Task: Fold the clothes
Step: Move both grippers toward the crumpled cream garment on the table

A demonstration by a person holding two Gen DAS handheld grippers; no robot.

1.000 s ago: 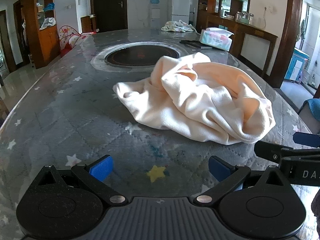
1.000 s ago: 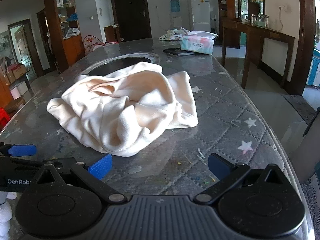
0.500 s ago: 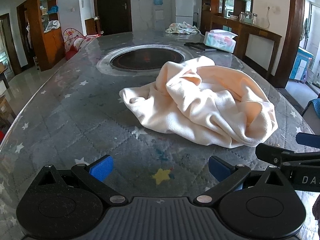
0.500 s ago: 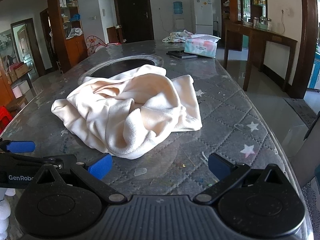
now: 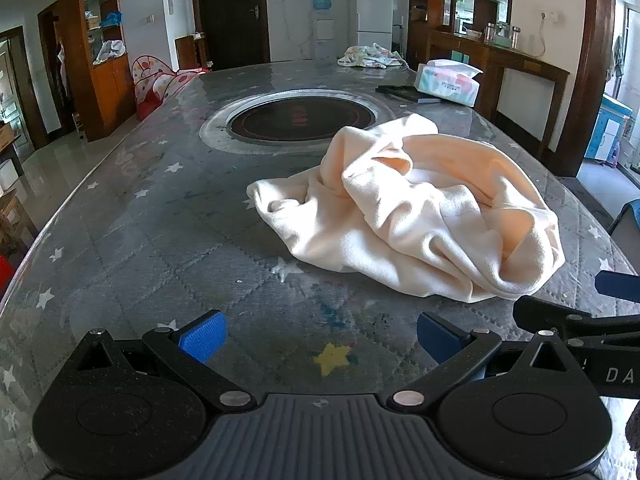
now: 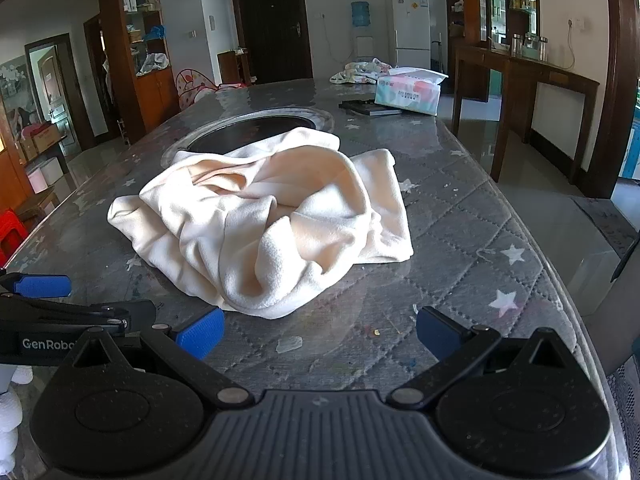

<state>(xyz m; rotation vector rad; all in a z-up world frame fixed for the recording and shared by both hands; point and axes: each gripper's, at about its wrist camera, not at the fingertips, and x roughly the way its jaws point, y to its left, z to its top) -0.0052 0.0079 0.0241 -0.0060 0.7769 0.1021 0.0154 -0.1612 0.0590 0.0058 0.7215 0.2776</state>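
A crumpled cream-coloured garment (image 5: 416, 216) lies in a heap on the grey quilted table (image 5: 168, 240); it also shows in the right wrist view (image 6: 272, 220). My left gripper (image 5: 320, 338) is open and empty, a short way in front of the heap, which lies ahead and to its right. My right gripper (image 6: 318, 332) is open and empty, just short of the heap's near edge, which lies ahead and to its left. The right gripper's fingers (image 5: 618, 286) show at the right edge of the left wrist view, and the left gripper's fingers (image 6: 42, 285) at the left edge of the right wrist view.
A round dark inset plate (image 5: 300, 120) sits in the table beyond the garment. A tissue box (image 5: 446, 84), a dark flat object (image 5: 404, 92) and a bundle of patterned cloth (image 5: 370, 56) lie at the far end. The table edge (image 6: 560, 280) drops off to the right.
Both grippers have drawn back and risen a little, so the garment looks slightly farther off. The garment has not moved. Both stay open.
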